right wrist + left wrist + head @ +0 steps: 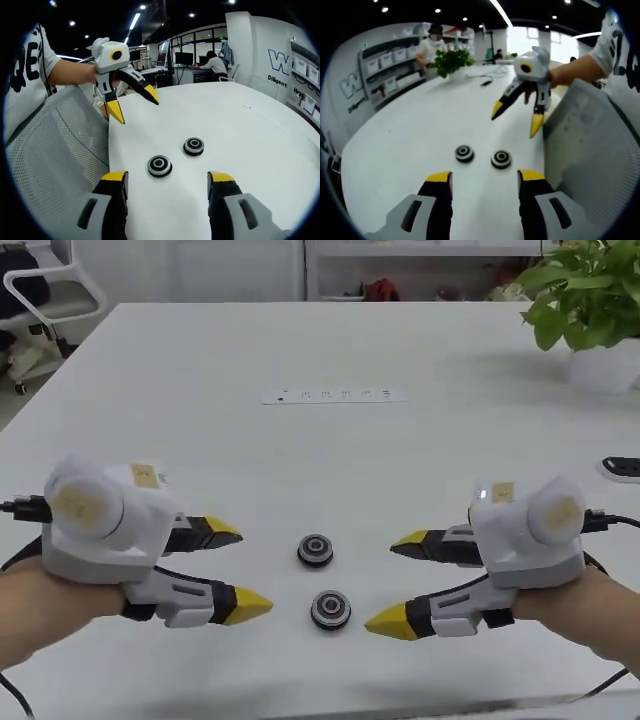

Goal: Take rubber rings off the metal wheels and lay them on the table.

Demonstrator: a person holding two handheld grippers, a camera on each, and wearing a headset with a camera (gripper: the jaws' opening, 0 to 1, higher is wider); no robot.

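Observation:
Two metal wheels with black rubber rings lie flat on the white table [320, 460]. The farther wheel [315, 550] [464, 153] [193, 146] and the nearer wheel [331, 609] [501, 159] [159, 165] sit between the two grippers. My left gripper [250, 569] [485, 175] [138, 111] hovers open to their left, holding nothing. On their right, my right gripper [383, 581] [167, 176] [514, 125] is also open, with nothing between its yellow fingertips. Neither gripper touches a wheel.
A white power strip [334, 395] lies at mid-table. A potted plant [590, 310] stands at the far right, and a black item [622, 468] lies at the right edge. A grey mesh chair back [55, 145] is by the near edge. People are in the background.

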